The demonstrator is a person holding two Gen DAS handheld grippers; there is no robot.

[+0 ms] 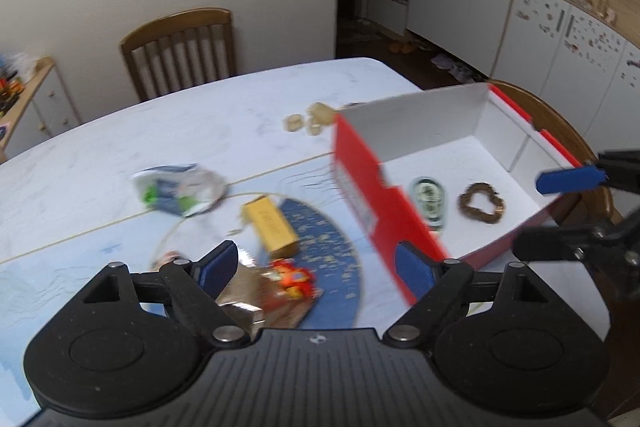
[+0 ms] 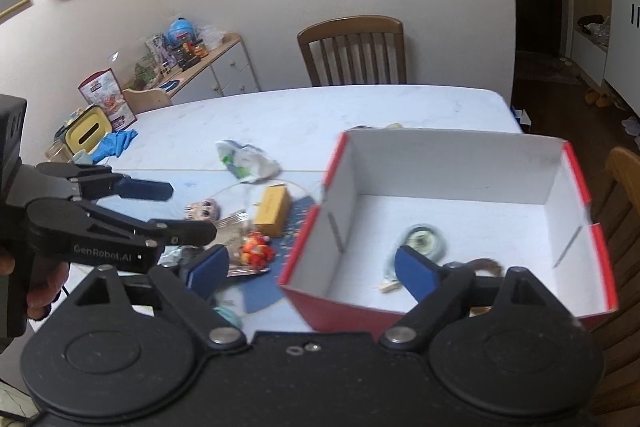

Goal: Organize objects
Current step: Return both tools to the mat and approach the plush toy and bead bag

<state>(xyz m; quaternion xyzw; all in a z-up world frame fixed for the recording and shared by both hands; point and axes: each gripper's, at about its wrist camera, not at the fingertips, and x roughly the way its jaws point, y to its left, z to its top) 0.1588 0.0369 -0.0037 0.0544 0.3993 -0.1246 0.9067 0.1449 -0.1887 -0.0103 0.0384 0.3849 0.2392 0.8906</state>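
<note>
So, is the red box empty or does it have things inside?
Not empty: the red box holds a round greenish item and a brown ring-shaped item.

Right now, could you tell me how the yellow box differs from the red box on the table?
The yellow box is small, closed and lies on the blue mat; the red box is far larger, open-topped, white inside, and holds a round glass piece and a brown ring. Both are rectangular and rest on the table.

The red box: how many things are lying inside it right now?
3 that I can see in the red box: a round greenish disc, a brown ring-shaped piece beside it, and a small pale clip-like bit. The right claw hides part of the floor, so more may be there.
</note>
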